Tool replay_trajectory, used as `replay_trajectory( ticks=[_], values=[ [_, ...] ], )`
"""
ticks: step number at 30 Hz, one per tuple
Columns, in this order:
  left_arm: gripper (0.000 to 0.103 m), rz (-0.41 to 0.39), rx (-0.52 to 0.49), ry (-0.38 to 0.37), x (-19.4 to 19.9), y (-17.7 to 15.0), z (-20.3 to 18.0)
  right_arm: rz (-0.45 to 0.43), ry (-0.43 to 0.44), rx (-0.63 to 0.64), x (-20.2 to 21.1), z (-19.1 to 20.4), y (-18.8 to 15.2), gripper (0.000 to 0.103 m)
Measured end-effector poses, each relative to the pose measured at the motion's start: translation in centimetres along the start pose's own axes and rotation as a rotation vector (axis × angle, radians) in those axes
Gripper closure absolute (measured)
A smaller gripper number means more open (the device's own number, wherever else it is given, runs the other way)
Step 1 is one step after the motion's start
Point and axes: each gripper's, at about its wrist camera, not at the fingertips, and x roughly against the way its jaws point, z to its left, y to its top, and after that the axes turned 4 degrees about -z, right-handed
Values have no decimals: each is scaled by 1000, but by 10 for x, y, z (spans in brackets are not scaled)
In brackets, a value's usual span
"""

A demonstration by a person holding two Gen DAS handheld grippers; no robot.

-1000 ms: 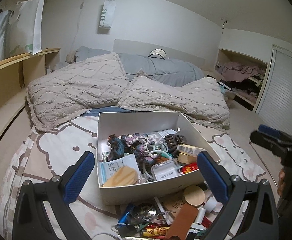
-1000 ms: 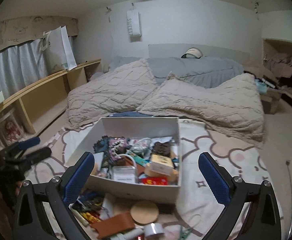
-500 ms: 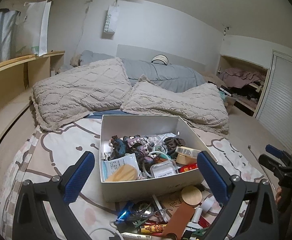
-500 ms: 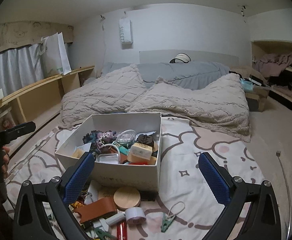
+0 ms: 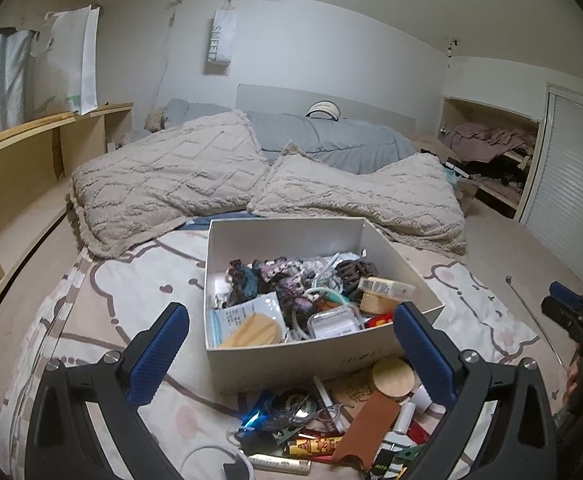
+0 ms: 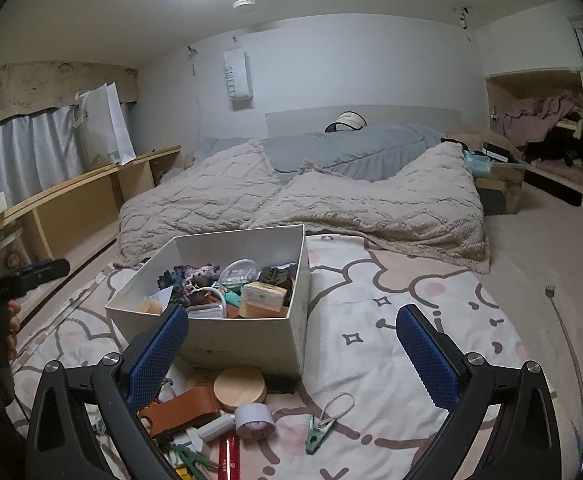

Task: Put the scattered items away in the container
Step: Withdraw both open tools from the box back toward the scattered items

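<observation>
A white box [image 5: 291, 354] [image 6: 251, 352] holding several small items stands on a patterned bedspread. In front of it lie scattered items: a round wooden lid [image 5: 393, 374] [image 6: 240, 389], a brown leather case [image 5: 367, 428] [image 6: 179, 408], a tape roll [image 6: 254, 420], a green clip [image 6: 317, 432], tubes and a cable. My left gripper [image 5: 291, 352] is open and empty, above the box's near wall. My right gripper [image 6: 291, 350] is open and empty, above the box's near right corner. Each gripper shows at the other view's edge.
Two beige textured pillows [image 5: 163, 176] [image 6: 371, 204] and a grey duvet [image 5: 331, 144] lie behind the box. Wooden shelving [image 5: 19, 152] runs along the left. A closet with clothes [image 5: 491, 148] is at the right. A thin cable tie [image 6: 563, 320] lies on the carpet.
Both grippers have drawn back and tilted up. The box looks smaller and more of the scattered pile shows. The right gripper has also shifted to the right of the box.
</observation>
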Motion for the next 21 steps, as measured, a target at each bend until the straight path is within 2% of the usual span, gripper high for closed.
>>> replay_trajectory(
  ticks=[21],
  values=[
    [0, 145, 102, 118, -16, -64, 39, 152, -26, -60, -30, -29, -37, 0]
  ],
)
